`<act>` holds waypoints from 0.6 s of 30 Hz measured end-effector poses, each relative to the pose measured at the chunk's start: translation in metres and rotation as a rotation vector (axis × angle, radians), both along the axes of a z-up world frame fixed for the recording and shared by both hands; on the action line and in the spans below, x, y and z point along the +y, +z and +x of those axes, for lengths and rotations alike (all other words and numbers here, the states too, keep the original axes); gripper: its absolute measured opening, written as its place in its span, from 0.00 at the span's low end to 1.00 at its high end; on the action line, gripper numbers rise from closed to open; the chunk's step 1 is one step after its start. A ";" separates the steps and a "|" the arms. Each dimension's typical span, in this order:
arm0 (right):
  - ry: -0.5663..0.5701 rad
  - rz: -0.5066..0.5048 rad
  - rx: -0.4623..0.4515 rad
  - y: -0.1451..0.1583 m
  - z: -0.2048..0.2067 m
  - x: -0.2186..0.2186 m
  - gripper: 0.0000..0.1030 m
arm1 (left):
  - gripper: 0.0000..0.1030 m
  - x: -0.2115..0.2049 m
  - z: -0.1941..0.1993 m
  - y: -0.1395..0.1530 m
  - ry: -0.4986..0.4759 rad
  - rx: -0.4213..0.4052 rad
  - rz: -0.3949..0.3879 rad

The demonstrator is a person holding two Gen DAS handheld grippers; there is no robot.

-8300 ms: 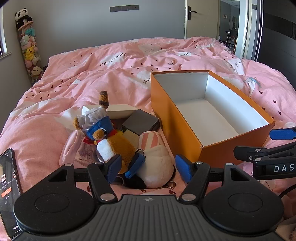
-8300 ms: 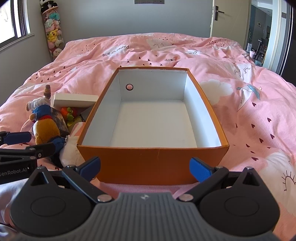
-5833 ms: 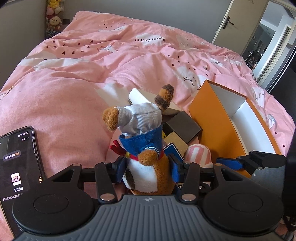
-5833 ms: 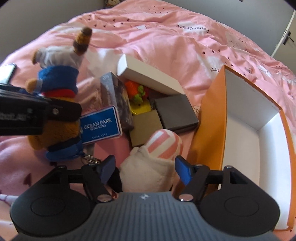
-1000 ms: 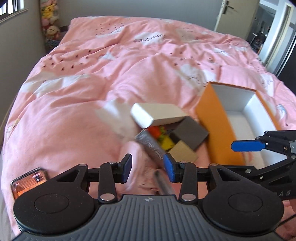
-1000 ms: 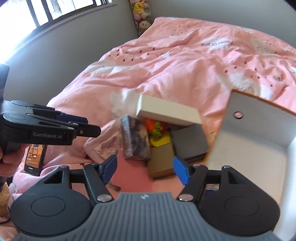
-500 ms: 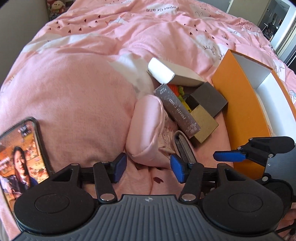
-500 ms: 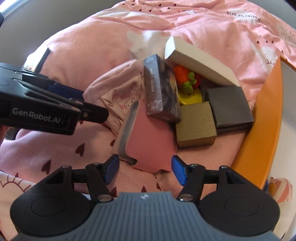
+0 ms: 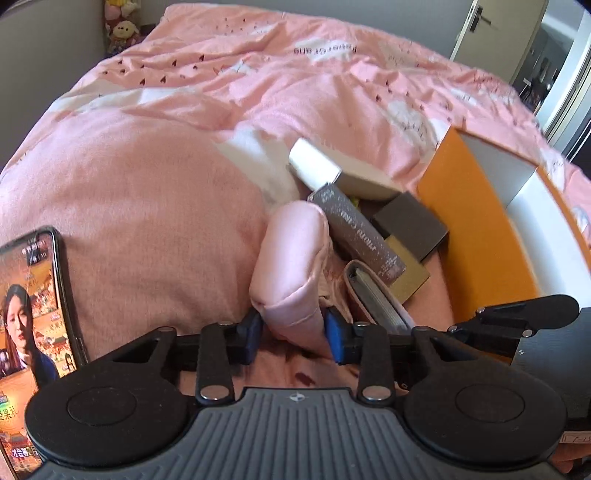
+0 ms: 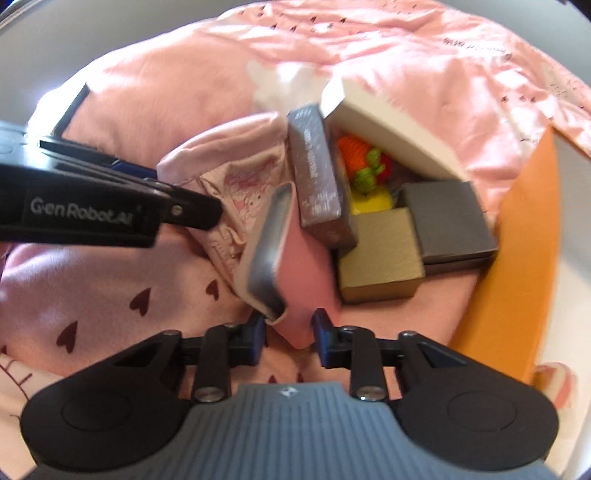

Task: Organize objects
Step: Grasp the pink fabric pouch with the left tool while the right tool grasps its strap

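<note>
My left gripper [image 9: 293,334] is shut on the near end of a soft pink pouch [image 9: 291,266], which also shows in the right wrist view [image 10: 236,173]. My right gripper [image 10: 288,334] has its jaws around the near corner of a pink notebook [image 10: 291,243] that leans on the pouch; whether the pads touch it I cannot tell. The notebook's page edges show in the left wrist view [image 9: 376,291]. Behind lie a dark glittery box [image 10: 317,170], a gold box [image 10: 380,251], a grey box [image 10: 448,221], a white box [image 10: 388,122] and an orange and green toy [image 10: 360,158].
The open orange box with a white inside [image 9: 476,236] stands to the right on the pink duvet [image 9: 147,184]. A phone with a lit screen [image 9: 29,310] lies at the left. A door [image 9: 498,33] is at the far right, plush toys [image 9: 120,26] at the far left.
Both grippers have moved forward and down. The left jaws have closed on the pink pouch. The right jaws have narrowed around the pink notebook's corner.
</note>
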State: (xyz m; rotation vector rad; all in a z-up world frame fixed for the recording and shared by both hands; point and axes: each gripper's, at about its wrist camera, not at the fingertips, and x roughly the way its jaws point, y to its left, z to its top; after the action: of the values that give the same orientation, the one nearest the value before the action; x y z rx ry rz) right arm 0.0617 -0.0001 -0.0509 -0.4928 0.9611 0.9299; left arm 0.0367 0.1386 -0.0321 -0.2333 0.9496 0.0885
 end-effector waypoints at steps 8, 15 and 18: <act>-0.076 0.093 0.025 0.046 0.005 -0.033 0.18 | 0.29 -0.006 -0.005 0.054 -0.081 -0.033 0.028; -0.110 0.095 0.063 0.052 0.010 -0.033 0.15 | 0.29 -0.017 0.000 0.075 -0.238 0.022 -0.006; -0.115 0.082 0.091 0.040 0.013 -0.030 0.14 | 0.29 -0.023 0.009 0.054 -0.244 0.081 0.014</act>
State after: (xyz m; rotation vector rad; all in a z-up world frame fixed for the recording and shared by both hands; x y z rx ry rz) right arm 0.0743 -0.0300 -0.0110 -0.3253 1.0186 0.8894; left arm 0.0454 0.1157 0.0219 -0.1004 1.0507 -0.1206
